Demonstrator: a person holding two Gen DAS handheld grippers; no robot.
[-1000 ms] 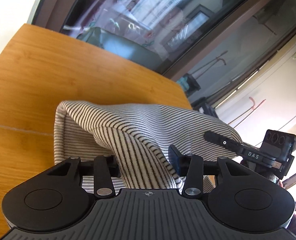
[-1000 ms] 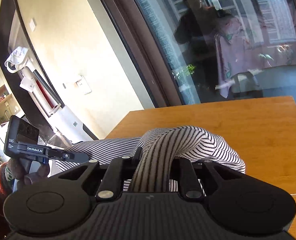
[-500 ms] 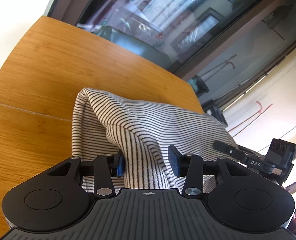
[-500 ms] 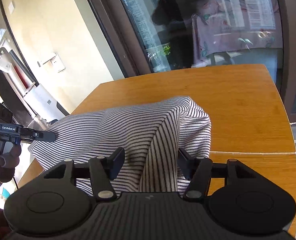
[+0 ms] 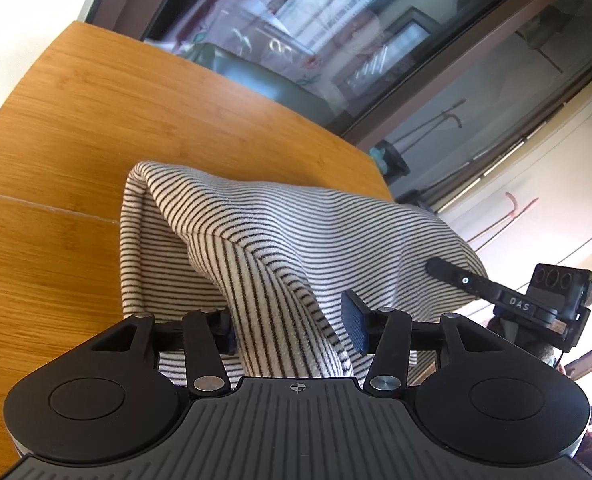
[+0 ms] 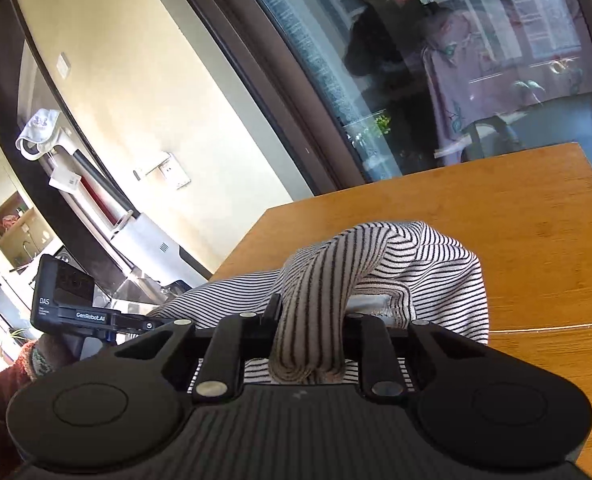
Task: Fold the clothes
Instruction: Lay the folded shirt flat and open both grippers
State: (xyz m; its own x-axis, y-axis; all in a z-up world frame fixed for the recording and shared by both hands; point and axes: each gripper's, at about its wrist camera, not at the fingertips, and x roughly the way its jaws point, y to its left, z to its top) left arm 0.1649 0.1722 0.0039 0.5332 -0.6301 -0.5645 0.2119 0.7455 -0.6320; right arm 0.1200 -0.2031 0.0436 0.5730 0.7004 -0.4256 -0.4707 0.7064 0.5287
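Black-and-white striped knit: we see the striped garment (image 5: 255,232) bunched into a raised mound on the wooden table (image 5: 75,128), near the table's edge by the glass window (image 5: 336,40).

Left hand-held gripper (image 5: 291,330): jaws parted, blue pads (image 5: 354,328) showing. A fold of the garment hangs down between them, touching the left pad, with a gap to the right one. We read this as not clamped.

Right hand-held gripper (image 6: 310,320): jaws drawn in tight on a thick rolled ridge of the striped garment (image 6: 396,256), which rises out of the fingers and arches over toward the table (image 6: 516,216). Fabric is squeezed between them.

Each gripper shows in the other's view: the right one (image 5: 452,276) touches the cloth's far side, and the left one (image 6: 135,325) sits at the garment's left edge.
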